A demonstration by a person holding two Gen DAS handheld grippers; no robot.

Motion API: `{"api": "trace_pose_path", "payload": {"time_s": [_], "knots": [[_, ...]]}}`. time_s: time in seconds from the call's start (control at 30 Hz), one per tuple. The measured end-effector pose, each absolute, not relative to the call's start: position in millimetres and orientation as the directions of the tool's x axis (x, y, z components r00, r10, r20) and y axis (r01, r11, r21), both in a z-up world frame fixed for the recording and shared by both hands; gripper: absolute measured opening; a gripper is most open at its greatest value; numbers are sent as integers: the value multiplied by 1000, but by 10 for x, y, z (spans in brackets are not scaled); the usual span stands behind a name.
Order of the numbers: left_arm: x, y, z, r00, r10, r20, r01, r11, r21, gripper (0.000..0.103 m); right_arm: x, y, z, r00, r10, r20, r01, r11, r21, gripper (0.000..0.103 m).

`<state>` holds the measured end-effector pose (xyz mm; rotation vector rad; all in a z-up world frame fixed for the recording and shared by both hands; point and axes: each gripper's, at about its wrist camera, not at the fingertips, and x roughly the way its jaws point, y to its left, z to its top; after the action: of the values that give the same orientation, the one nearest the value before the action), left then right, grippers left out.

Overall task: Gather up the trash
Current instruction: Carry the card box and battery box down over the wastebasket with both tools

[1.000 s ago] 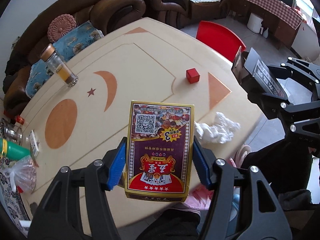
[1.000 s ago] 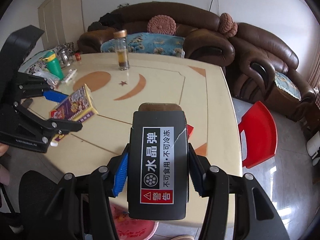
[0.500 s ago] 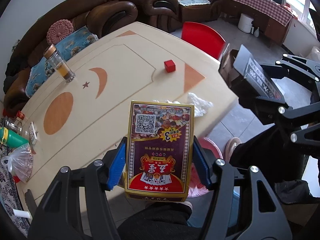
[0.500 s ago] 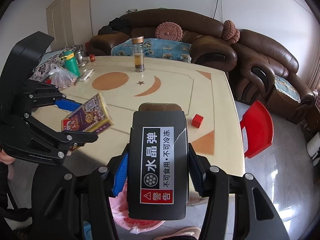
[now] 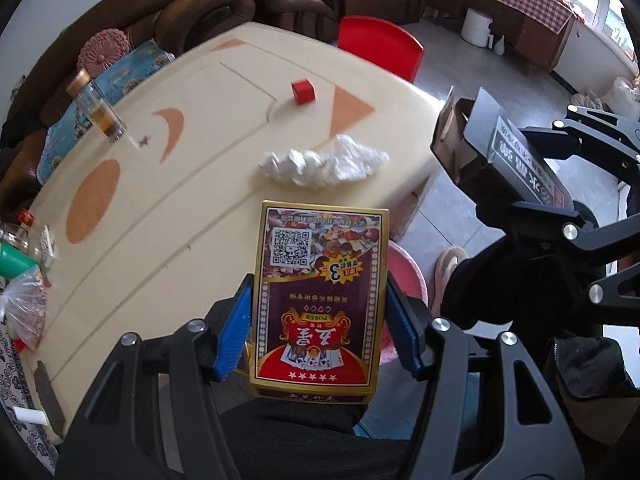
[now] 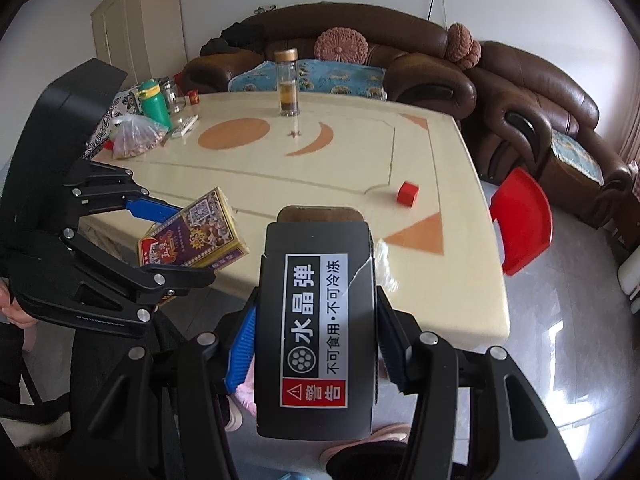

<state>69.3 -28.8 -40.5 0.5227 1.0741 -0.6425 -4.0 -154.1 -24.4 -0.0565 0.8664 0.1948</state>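
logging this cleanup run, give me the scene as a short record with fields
left claw: shut on playing card box
right claw: shut on black box
table: crumpled white tissue, red cube, glass jar
below table edge: pink bin, partly hidden
far corner: green bottle, plastic bag

**Two wrist views over the table edge**

We look steeply down along the left fingers, from close above the near edge of the table [image 5: 192, 184]. Our right view faces across it toward the sofa [image 6: 400, 60]. Both share the tabletop, the red cube [image 5: 303, 91] and the glass bottle [image 6: 288, 84].
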Motion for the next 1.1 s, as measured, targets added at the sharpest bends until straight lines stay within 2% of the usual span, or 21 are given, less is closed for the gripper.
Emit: {"api": "trace_pose_path", "payload": {"time_s": [0.67, 1.1], "knots": [[474, -247, -1424, 188, -194, -963, 705, 709, -5, 61, 25, -1579, -1393, 452, 200, -869, -138, 978, 153, 52], [609, -365, -2181, 63, -169, -984, 655, 751, -88, 61, 275, -1547, -2185, 338, 192, -921, -123, 980, 159, 52]]}}
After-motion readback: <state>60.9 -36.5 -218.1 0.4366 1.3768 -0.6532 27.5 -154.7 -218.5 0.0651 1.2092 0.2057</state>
